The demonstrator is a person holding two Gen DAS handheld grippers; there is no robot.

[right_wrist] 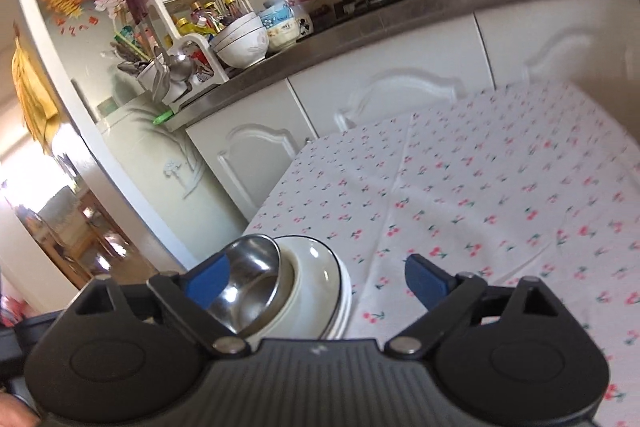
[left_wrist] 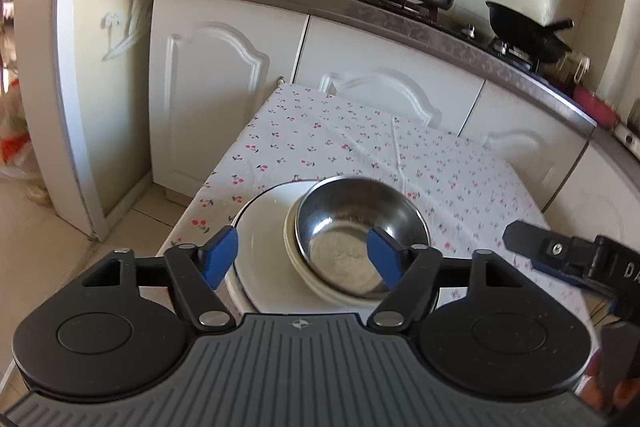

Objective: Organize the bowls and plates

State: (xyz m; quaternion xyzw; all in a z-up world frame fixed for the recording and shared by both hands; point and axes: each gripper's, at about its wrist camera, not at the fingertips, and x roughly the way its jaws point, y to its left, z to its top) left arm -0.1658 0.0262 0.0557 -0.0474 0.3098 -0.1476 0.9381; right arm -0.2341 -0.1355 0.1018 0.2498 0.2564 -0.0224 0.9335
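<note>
Across the tabletop (left_wrist: 360, 143) lies a thin white cloth printed with small red cherries, creased along fold lines; white panelled cabinet doors stand behind its far edge. Near the tabletop's near left corner sits a stack. Lowest is a broad, round, glossy white plate (left_wrist: 260, 227) with a dark rim line, flat on the cloth. On it rests a shallower white ceramic bowl (left_wrist: 298, 261), smooth and round. Nested in that is a polished steel bowl (left_wrist: 352, 223), mouth upward, its rim tipped slightly toward the plate's right side; being round, none has a long axis. The left gripper (left_wrist: 302, 253) hangs just before the stack with blue-padded jaws spread wide, one pad over the plate, the other over the steel bowl's near rim, pressing on nothing. The right gripper (right_wrist: 316, 281) stands to the stack's right, jaws likewise wide and empty, its left pad close beside the steel bowl; whether it touches cannot be told.
</note>
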